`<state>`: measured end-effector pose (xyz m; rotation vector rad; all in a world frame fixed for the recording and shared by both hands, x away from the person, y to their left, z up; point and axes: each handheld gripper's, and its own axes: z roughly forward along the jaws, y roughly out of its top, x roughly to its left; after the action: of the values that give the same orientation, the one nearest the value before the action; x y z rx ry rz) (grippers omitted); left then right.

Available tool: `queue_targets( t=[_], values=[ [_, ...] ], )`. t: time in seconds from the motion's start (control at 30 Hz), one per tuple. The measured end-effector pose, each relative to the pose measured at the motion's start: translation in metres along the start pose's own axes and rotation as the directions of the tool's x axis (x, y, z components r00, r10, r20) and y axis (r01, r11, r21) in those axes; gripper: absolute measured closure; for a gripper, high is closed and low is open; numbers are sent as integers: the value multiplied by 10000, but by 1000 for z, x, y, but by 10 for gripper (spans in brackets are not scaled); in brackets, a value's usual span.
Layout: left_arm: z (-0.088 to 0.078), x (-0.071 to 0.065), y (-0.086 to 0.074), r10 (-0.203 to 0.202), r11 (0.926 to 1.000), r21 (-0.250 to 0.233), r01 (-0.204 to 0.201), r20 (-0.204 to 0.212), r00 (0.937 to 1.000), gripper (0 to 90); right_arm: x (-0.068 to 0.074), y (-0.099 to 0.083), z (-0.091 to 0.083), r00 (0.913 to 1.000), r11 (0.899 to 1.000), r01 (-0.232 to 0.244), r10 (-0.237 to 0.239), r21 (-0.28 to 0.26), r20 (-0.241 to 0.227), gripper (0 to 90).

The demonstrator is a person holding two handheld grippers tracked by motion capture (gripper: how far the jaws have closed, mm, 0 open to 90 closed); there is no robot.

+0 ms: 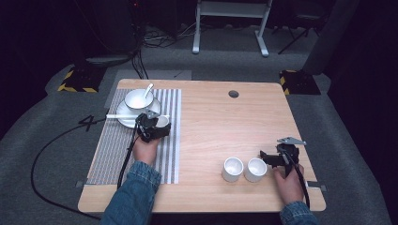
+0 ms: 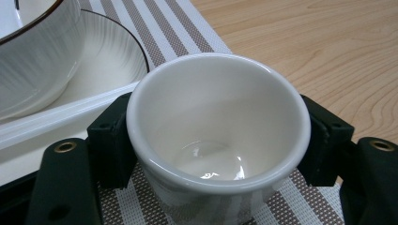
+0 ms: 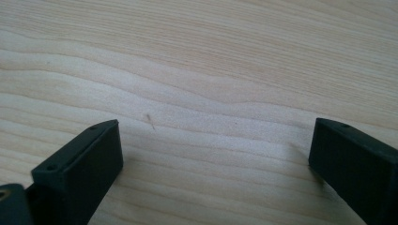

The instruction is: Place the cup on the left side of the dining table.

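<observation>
A: What is the biggest thing here?

B: The wooden table (image 1: 211,117), with a striped placemat (image 1: 112,150) covering its left part. A dark round hole (image 1: 233,93) sits near the far edge, toward twelve o'clock.

A: And the containers?

B: At about ten o'clock on the mat stands a white saucer (image 1: 123,112) with a white bowl (image 1: 137,99) on it; a white spoon (image 1: 148,89) leans in the bowl. A white flat bar (image 1: 119,116) lies across the saucer's near side. Near five o'clock two small white cups stand side by side on bare wood, the left cup (image 1: 232,169) and the right cup (image 1: 256,169), close together; both look empty.

A: Anything held?

B: Yes. The left gripper (image 2: 213,136) has its jaws closed on the sides of a third small cup (image 2: 218,122), upright and empty, low over the mat just beside the saucer. The left hand (image 1: 145,151) comes up from six o'clock in a denim sleeve (image 1: 133,192).

A: The other one?

B: The right gripper (image 1: 268,156) is held by the right hand (image 1: 287,183) just at three o'clock of the right cup, pointing toward it. Its jaws stand wide apart over bare wood, gripping nothing.

A: Any writing?

B: A dark mark like a "4" (image 1: 89,123) lies on the floor left of the table.
</observation>
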<state>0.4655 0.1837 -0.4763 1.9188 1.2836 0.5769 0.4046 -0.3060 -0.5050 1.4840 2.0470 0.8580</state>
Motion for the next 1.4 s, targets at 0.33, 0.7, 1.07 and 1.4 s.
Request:
queue_targets(
  t=[0.33,0.7,1.07,1.4],
  values=[
    [-4,3,-9,123,9998,-167,-120,208,9997,274,0,0,0,10000,10000,4,-4,-4,1,31],
    [-8,2,-9,-339,9986,-406,346,165,9993,253,0,0,0,10000,10000,4,-4,-4,0,31],
    [-44,-9,-1,77,9935,-1127,-131,-483,9988,257,0,0,0,10000,10000,-3,3,0,-8,31],
    [-74,-14,-5,170,9952,-960,-163,65,9998,266,0,0,0,10000,10000,-3,3,0,-10,31]
  ],
)
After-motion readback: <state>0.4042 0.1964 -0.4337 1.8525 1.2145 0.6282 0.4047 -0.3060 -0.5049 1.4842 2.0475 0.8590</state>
